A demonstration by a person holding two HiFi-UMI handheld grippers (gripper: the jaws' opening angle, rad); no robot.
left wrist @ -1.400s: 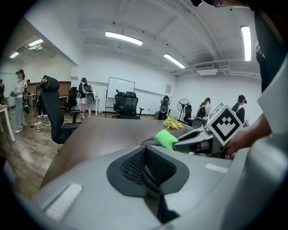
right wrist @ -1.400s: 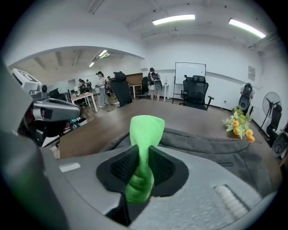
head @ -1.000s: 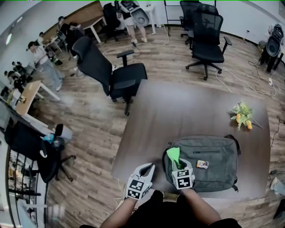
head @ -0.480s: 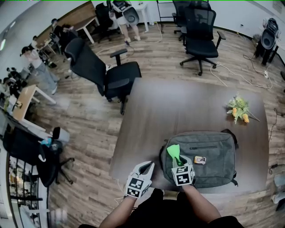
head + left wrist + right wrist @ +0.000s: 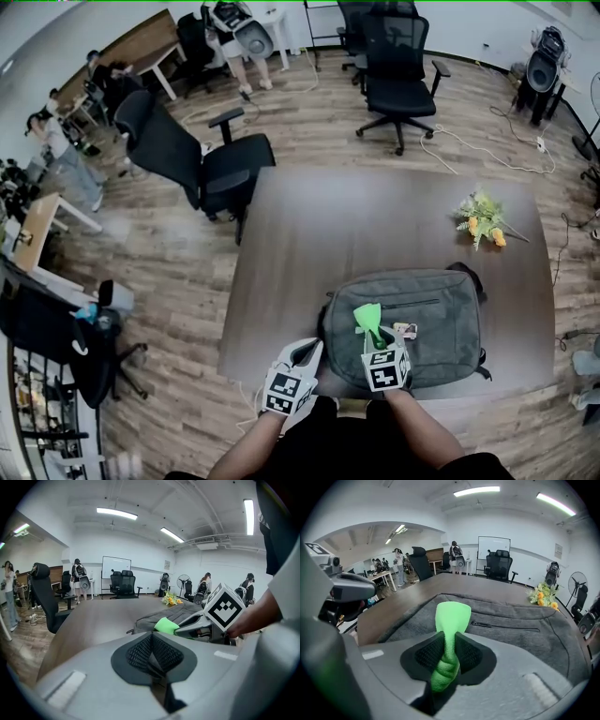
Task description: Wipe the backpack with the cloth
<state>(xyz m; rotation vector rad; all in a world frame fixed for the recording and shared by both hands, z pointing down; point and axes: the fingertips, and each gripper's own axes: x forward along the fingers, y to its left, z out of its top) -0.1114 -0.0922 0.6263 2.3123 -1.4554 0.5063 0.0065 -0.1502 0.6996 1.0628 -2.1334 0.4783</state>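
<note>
One big dark-brown table (image 5: 375,225) fills the middle of the head view, w/ wood floor round it. Two black office chairs stand off it: one (image 5: 192,164) by the far left corner, another (image 5: 394,66) well beyond the far edge. People stand and sit at desks farther back on the left. The grey backpack (image 5: 431,314) lies flat on the table against the near edge, right of centre, zip pocket facing up. L gripper (image 5: 305,350) hangs over the near edge just left of the backpack, not touching it; in the left gripper view its jaws are pressed together w/ nothing between them. R gripper (image 5: 376,345) is over the backpack's near left part, jaws clamped on the green cloth (image 5: 368,319). In the right gripper view the cloth is bunched between the pads, and its free end fans out ahead over the grey fabric. Can't tell if that end touches the fabric. A bunch of yellow & orange flowers (image 5: 478,217) lies toward the right edge, apart from the backpack. A small card-like item (image 5: 405,330) sits on the backpack just right of the cloth; too small to tell what it is.
</note>
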